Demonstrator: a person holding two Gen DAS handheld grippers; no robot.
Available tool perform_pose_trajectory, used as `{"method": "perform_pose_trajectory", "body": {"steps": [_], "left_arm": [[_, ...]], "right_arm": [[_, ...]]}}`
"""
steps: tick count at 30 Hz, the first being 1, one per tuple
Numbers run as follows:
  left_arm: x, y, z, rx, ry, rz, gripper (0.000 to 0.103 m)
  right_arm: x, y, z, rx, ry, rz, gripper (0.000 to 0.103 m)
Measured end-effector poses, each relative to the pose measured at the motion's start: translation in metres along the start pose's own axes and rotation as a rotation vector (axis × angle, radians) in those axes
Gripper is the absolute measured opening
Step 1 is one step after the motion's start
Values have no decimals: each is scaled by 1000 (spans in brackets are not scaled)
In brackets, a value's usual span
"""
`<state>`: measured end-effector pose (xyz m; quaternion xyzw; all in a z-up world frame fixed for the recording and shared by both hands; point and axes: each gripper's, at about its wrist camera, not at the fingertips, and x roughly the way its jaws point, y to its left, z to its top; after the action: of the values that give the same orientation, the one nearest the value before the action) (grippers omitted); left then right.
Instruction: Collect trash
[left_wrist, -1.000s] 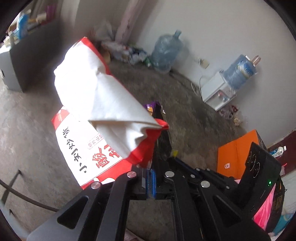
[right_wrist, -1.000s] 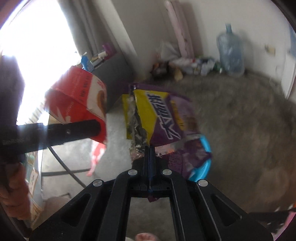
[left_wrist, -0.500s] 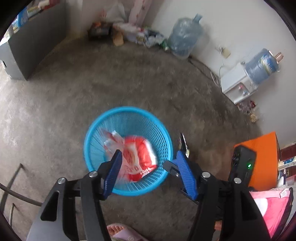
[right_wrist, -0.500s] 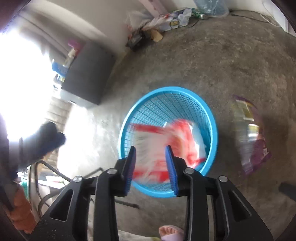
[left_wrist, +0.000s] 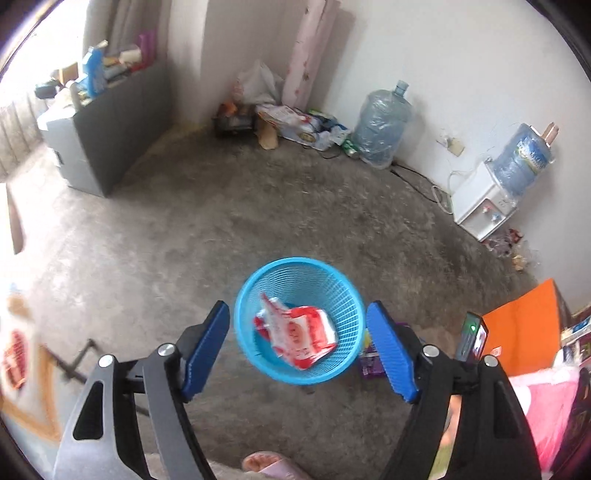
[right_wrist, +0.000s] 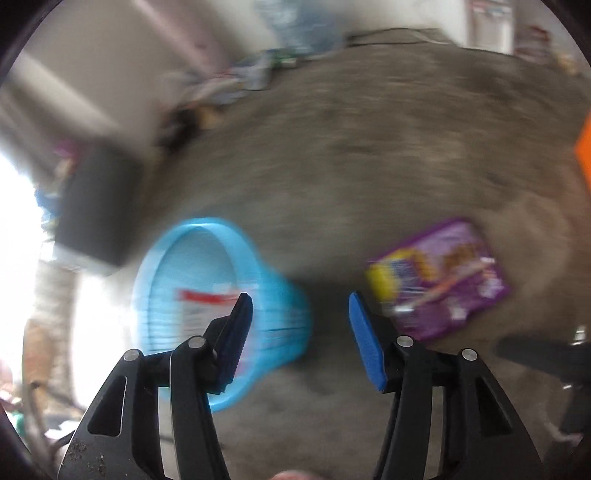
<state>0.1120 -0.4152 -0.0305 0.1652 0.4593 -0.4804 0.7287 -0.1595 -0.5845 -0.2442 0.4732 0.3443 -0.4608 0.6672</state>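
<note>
Blue basket (left_wrist: 298, 320): plastic mesh, stood on the grey floor (left_wrist: 221, 229) at lower centre of the left wrist view; left of centre and smeared by blur in the right wrist view (right_wrist: 218, 306).
Red-and-white wrapper (left_wrist: 299, 334): lay crumpled inside the basket.
Purple snack bag (right_wrist: 441, 278): lay flat on the floor, right of centre in the right wrist view, outside the basket and apart from it; in the left wrist view only a purple corner (left_wrist: 371, 363) showed past the basket's right side.
Left gripper (left_wrist: 297, 350): jaws were opening, wide apart, nothing between the blue pads; the basket showed far below, framed by them.
Right gripper (right_wrist: 299, 339): jaws were opening, about half spread, gripping nothing; bare floor lay between them.
</note>
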Motion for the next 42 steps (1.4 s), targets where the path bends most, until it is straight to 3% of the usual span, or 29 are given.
{"method": "perform_pose_trajectory", "body": {"steps": [3,6,8,9,14,19,20,22,24,26,27,29,33,38,42], "left_arm": [[-20,13,-14,-3,-4,35,79],[-37,30,-28,-35,-9,44,80],[-48,42,-35,-64,-9,45,80],[-52,47,-38,-80,-11,49,80],[-66,63,-50,-139,-1,97,80],[-72,67,-58,-158,14,136,80],[-72,68,-59,-159,16,140,80],[-72,70,-60,-170,19,143,80],[-72,73,-62,-185,20,141,80],[-71,75,-64,-197,19,146,80],[-72,77,-66,-203,20,146,80],[-73,79,-68,-216,22,137,80],[-79,78,-70,-206,9,131,80],[-96,71,-72,-181,-43,143,80],[-111,72,-76,-178,-94,128,80]], "right_arm": [[41,-33,-12,-29,80,-170,56],[87,-49,-30,-97,181,-282,59],[112,-50,-36,-144,224,-298,75],[127,-49,-37,-182,245,-304,77],[196,-55,-49,-347,334,-414,79],[237,-69,-40,-350,391,-460,80],[242,-72,-38,-350,397,-463,86],[243,-80,-33,-332,386,-432,85],[244,-91,-26,-283,403,-380,79],[239,-100,-24,-232,396,-329,60],[236,-104,-24,-208,392,-311,56],[233,-105,-28,-206,380,-307,39],[231,-105,-32,-218,375,-321,14],[215,-98,-31,-219,342,-354,2],[165,-72,-19,-236,212,-335,1]]}}
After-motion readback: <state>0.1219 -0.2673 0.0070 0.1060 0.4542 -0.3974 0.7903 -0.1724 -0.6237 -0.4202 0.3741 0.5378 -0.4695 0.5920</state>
